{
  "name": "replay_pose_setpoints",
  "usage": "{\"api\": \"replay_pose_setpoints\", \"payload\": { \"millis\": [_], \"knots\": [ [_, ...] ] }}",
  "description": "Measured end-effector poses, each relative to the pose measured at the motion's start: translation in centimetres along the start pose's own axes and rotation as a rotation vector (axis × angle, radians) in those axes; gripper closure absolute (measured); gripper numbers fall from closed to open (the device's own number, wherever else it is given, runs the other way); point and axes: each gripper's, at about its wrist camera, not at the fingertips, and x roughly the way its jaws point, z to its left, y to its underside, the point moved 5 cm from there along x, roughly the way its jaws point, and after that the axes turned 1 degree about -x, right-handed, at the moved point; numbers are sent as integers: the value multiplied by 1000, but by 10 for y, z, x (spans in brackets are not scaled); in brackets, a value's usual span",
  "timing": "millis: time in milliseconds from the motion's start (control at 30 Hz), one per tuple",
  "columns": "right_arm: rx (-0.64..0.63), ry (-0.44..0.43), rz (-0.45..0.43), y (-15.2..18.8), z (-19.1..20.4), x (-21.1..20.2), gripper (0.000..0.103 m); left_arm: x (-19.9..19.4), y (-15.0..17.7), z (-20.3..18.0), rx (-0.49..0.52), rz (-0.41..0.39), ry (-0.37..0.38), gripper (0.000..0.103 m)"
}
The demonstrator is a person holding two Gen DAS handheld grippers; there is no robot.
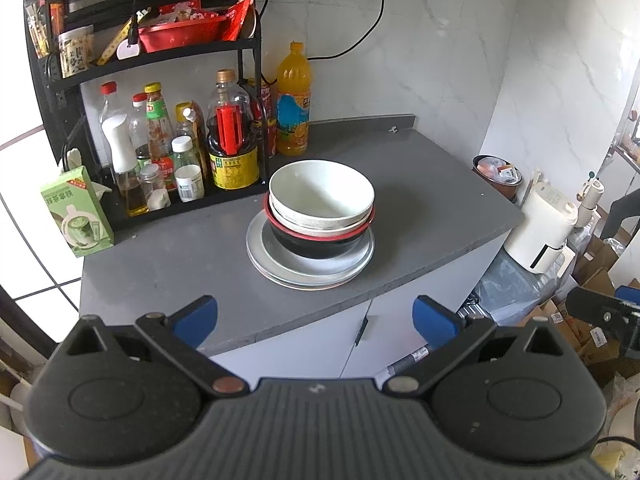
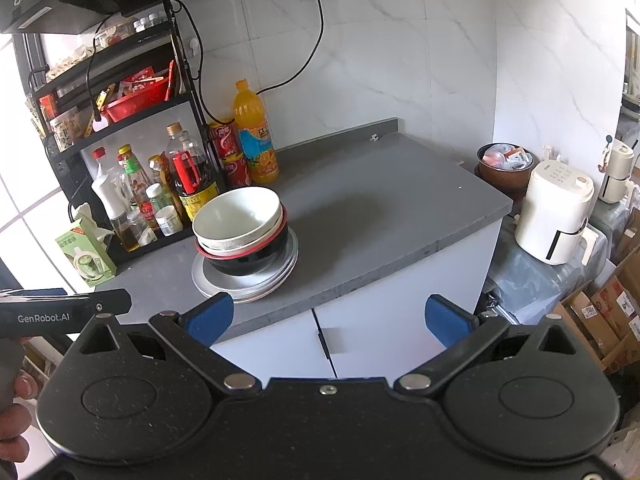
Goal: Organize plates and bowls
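Plates (image 1: 304,276) and bowls sat in one pile near the middle of the grey bench (image 1: 420,216), just in front of the condiment rack (image 1: 160,60). The flat plates formed the base; a black bowl with a red rim (image 1: 316,244) stood on them, with pale bowls (image 1: 320,196) nested inside it. Everything visible looked gathered and stacked by kind, so the sorting appeared finished or nearly so. The left gripper (image 1: 316,318) and the right gripper (image 2: 330,316) hung back off the bench edge, both with jaws spread wide and holding nothing.
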Motion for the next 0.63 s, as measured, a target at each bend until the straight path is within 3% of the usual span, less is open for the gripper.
{"api": "replay_pose_setpoints", "payload": {
  "millis": [633],
  "knots": [
    [-4,-25,29,3,0,-3,0,-9,-2,-2,-6,1,-25,0]
  ]
}}
